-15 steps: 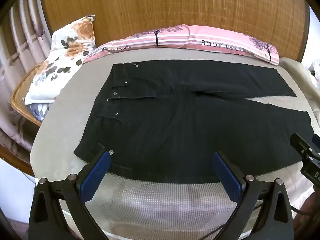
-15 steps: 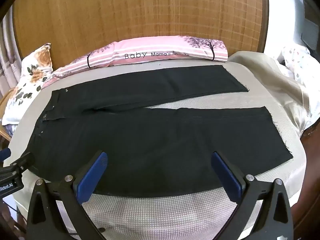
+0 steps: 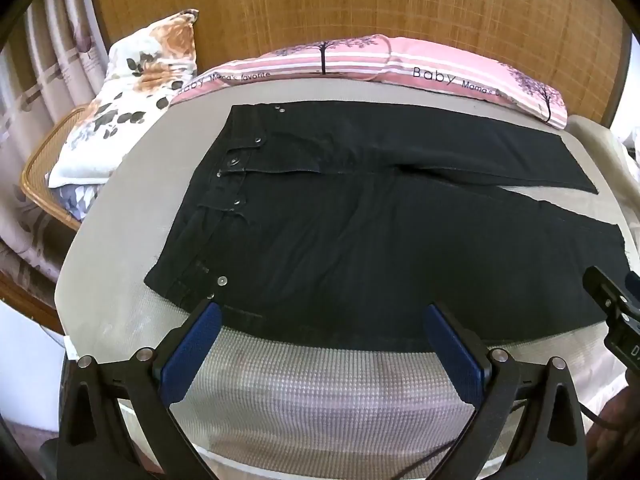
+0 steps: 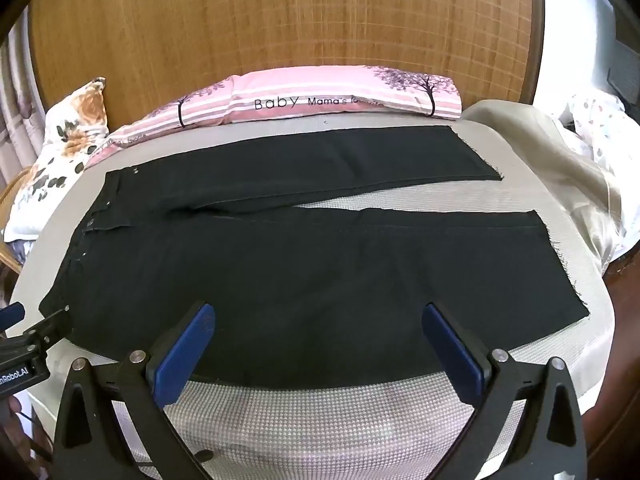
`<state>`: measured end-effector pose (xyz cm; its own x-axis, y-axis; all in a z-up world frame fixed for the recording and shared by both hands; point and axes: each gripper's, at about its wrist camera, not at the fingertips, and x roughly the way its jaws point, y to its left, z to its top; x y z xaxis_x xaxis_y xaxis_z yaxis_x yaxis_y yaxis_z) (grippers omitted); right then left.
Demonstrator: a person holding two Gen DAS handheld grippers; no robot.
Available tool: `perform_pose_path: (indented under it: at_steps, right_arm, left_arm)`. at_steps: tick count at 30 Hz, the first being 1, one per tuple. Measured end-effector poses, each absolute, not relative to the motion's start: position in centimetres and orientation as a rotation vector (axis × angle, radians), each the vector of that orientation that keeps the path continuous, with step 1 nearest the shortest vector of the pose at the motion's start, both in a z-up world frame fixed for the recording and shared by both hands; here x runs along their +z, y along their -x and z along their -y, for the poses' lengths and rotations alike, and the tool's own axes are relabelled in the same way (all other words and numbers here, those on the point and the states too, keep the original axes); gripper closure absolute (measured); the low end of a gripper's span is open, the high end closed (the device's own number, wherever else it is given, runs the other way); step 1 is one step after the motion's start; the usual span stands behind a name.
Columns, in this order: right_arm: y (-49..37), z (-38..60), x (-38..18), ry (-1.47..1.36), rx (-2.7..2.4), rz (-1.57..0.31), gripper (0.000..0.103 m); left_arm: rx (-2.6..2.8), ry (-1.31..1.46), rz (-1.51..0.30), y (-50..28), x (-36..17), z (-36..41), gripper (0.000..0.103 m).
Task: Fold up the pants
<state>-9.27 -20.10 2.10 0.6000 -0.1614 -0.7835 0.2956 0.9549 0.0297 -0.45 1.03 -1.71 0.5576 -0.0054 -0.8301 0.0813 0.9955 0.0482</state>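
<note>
- Left tool (image 3: 320, 316) hangs with its blue pads spread wide and nothing between them, above the near edge of the black pants (image 3: 360, 232), close to the waistband corner.
- Right tool (image 4: 316, 316) is likewise wide open and empty, over the near edge of the nearer leg.
- Pants lie flat and unfolded on the bed (image 4: 320, 412), waistband to the left, both legs stretching right with a narrow gap between them.
- Behind them a pink striped pillow (image 4: 320, 100) rests against the woven headboard (image 4: 280, 20); a floral pillow (image 3: 132, 92) sits at the left.
</note>
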Motion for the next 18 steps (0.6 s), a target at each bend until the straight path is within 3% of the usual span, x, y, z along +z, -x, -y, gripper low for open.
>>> perform_pose_path:
  at_steps: [18]
  right_arm:
    - [9.38, 20.20, 2.29, -0.158, -0.264, -0.891, 0.000]
  left_arm:
    - [-0.047, -0.075, -0.997, 0.69, -1.89, -1.27, 0.002]
